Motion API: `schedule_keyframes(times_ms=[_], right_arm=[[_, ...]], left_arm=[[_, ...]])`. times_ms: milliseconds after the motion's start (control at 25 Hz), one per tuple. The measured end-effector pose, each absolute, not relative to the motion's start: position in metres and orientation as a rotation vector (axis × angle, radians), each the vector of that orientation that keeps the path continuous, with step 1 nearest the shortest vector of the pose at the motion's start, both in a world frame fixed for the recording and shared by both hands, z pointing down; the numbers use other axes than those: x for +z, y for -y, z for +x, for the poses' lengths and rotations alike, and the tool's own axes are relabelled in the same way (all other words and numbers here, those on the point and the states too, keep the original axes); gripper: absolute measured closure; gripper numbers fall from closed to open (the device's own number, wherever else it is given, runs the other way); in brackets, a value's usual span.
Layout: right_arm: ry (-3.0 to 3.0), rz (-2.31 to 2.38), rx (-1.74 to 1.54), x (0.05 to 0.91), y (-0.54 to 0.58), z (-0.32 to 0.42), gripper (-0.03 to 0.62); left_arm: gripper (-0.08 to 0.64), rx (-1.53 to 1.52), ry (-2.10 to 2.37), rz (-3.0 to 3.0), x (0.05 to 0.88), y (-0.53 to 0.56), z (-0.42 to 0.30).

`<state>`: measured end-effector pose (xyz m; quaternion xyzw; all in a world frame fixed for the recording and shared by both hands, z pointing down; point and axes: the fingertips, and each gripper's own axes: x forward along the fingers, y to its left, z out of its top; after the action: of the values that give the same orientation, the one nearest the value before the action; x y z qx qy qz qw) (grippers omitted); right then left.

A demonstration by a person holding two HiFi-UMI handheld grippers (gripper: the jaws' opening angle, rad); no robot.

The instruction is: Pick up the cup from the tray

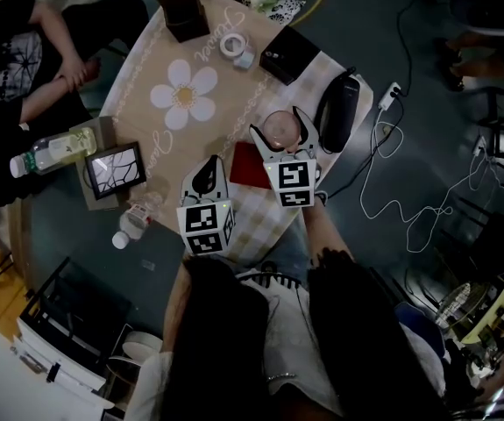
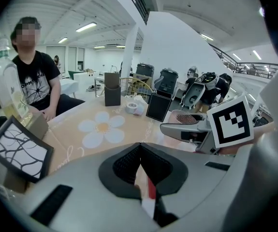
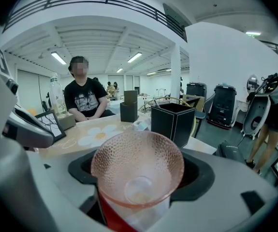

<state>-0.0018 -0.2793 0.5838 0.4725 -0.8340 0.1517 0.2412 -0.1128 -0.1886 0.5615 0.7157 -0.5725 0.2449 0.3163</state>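
A pink dimpled glass cup (image 3: 138,164) sits between the jaws of my right gripper (image 3: 139,180), which is shut on it. In the head view the right gripper (image 1: 276,123) holds the cup (image 1: 278,132) just beyond the red tray (image 1: 248,166) on the checked cloth. A red strip of the tray (image 3: 110,217) shows below the cup. My left gripper (image 1: 208,165) hovers to the left of the tray, shut and holding nothing. In the left gripper view its black pads (image 2: 129,164) meet, and the cup (image 2: 189,118) shows to the right.
The table (image 1: 151,77) carries a flower-print cloth, two black boxes (image 1: 289,53) (image 1: 181,11), a tape roll (image 1: 232,44), a picture frame (image 1: 116,171) and a bottle (image 1: 54,152). A black bag (image 1: 337,110) lies at the right edge. A person (image 1: 32,51) sits at the left.
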Motion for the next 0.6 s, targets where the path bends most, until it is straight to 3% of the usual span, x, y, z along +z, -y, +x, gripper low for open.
schedule_keyframes(times_ms=[600], right_arm=[[2.277,1.274,0.422,0.599,0.274,-0.001,0.179]], left_arm=[[0.555,0.687,1.531,1.827,0.575,0.180,-0.122]])
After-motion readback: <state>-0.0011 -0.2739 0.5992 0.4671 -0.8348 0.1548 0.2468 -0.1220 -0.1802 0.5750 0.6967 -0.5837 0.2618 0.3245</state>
